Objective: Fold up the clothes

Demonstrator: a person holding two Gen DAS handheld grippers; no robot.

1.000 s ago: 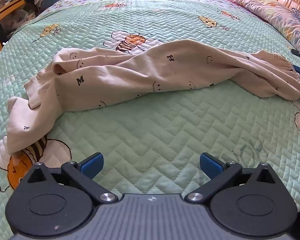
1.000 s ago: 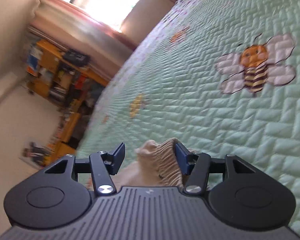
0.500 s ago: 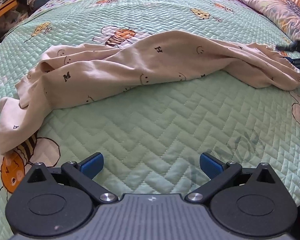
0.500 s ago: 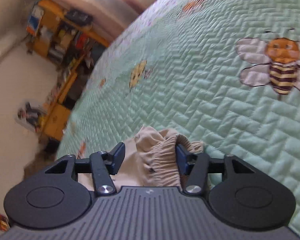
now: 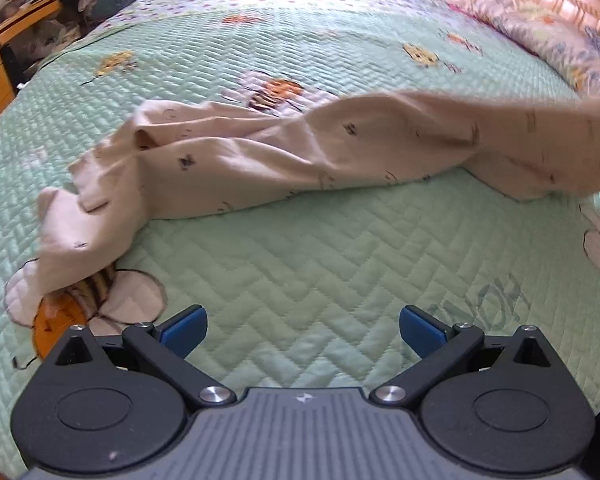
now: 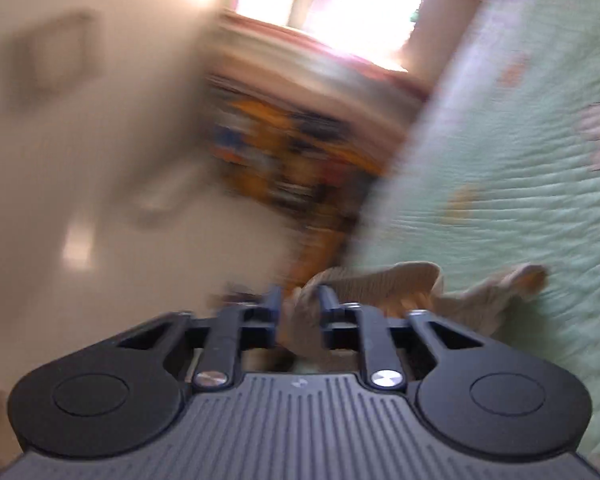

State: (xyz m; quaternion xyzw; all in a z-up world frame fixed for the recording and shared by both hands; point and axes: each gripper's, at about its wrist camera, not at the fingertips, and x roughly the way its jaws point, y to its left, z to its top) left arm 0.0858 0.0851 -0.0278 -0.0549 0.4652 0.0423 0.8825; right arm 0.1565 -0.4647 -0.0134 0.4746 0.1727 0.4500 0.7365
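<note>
Right hand-held gripper (image 6: 299,308): jaws closing, pinching gathered elastic waistband of beige cotton trousers with small dark print (image 5: 300,156); cloth bunched between fingers and spilling to right of them. View heavily blurred.

Left hand-held gripper (image 5: 302,330): blue-padded fingers spread wide, nothing between them, poised over pale-green quilted bedspread with bee motifs (image 5: 300,264).

Trousers lie ahead of left gripper, stretched crosswise; right end lifted off bed, left end crumpled on bee motif.
</note>
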